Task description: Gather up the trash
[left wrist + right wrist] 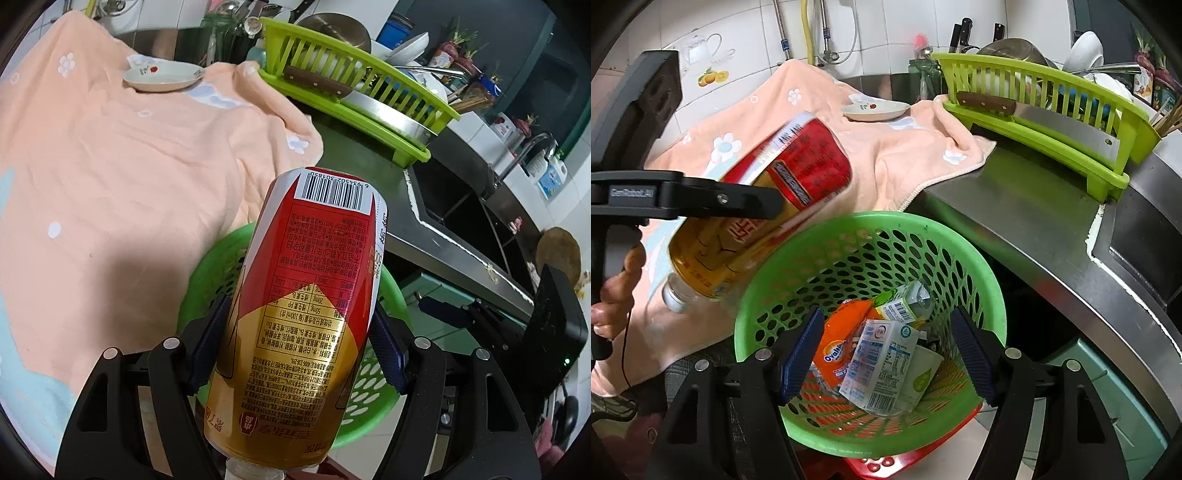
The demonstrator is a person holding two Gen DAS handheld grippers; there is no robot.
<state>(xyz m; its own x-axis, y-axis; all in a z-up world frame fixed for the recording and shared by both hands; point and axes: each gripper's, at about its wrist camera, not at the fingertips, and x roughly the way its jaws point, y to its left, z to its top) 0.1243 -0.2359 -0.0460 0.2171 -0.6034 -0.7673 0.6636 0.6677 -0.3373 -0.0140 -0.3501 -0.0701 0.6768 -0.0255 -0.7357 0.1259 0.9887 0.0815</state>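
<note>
Green perforated basket point(967, 258) as landmark: beside the counter edge, already holding an Ovaltine pouch point(836, 350) and milk cartons point(877, 363). Above its left rim, red-and-gold bottle point(295, 314) pinched across the body by left gripper point(299, 347), cap end lowest. Right gripper point(886, 354) spread, empty, over the basket mouth. Best to carry the bottle well inside the rim before letting go.

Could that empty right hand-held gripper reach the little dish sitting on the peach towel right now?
Probably yes. The right hand-held gripper stands open with nothing between its pads, above the green basket. The dish lies uncovered on the towel beyond it. Only the bottle in the left hand-held gripper crowds one side.
</note>
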